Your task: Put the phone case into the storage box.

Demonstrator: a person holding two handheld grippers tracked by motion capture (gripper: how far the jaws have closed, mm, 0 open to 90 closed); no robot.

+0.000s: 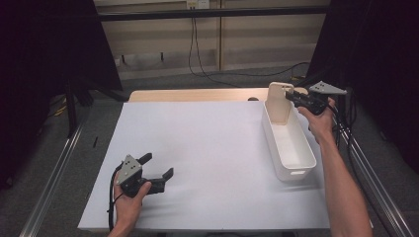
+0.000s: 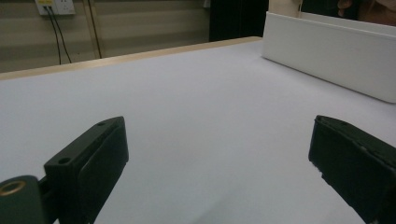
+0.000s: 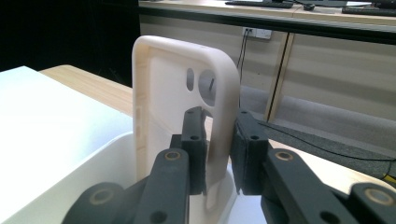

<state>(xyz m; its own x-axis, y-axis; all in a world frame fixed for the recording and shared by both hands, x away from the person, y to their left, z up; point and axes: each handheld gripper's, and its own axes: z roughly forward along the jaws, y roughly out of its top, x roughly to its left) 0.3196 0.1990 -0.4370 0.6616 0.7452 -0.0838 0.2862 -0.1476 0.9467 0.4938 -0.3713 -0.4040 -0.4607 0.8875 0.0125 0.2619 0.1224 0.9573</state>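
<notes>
A cream phone case [image 1: 279,102] stands upright inside the far end of a long white bin [image 1: 295,172] at the table's right. My right gripper [image 1: 292,97] reaches it from the right. In the right gripper view the jaws press on the side edge of the phone case [image 3: 163,93], one pad inside and one outside, so the right gripper [image 3: 218,140] is shut on it. The camera cut-outs of the case face me. My left gripper [image 1: 159,165] rests low at the near left of the table, open, with nothing between its jaws; the left gripper [image 2: 217,158] looks across the sheet towards the bin [image 2: 327,51].
A white sheet [image 1: 207,148] covers the table, with a strip of wooden top [image 1: 192,95] bare at the far edge. Black screens stand at both sides. Cables hang on the back wall [image 1: 192,44]. Metal rails run along the table's left and right.
</notes>
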